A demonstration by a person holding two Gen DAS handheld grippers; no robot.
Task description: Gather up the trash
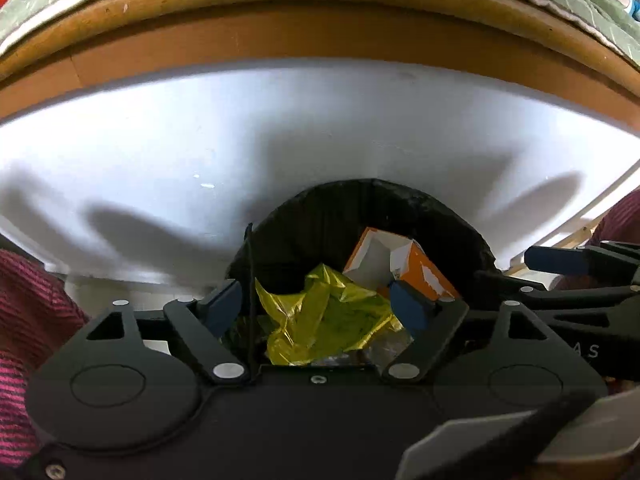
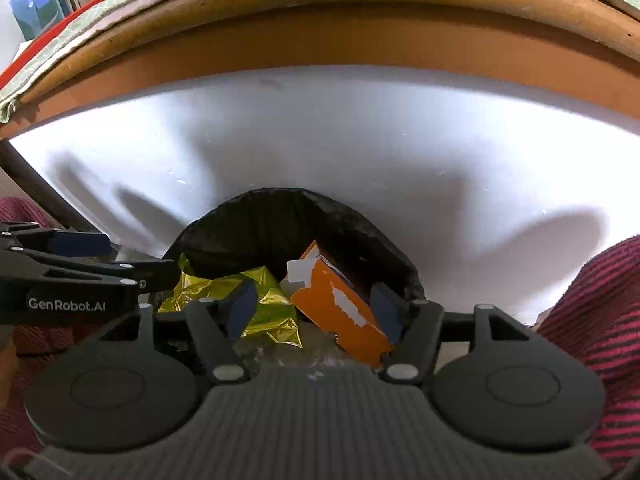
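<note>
Jaws of both grippers gape empty above the bin (image 1: 460, 216) holding an orange box (image 2: 340, 312).

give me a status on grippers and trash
Left gripper open, right gripper open, both empty over the bin. Yellow wrapper and orange box lie inside. Nothing in the way.

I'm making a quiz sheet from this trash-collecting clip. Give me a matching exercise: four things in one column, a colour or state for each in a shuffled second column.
Things:
1. foil wrapper
2. carton
3. bin liner
4. left tool

Descriptions:
A. black
B. open, holding nothing
C. crumpled, shiny yellow
D. orange and white, top torn open

Pairs: 1-C, 2-D, 3-A, 4-B
</note>
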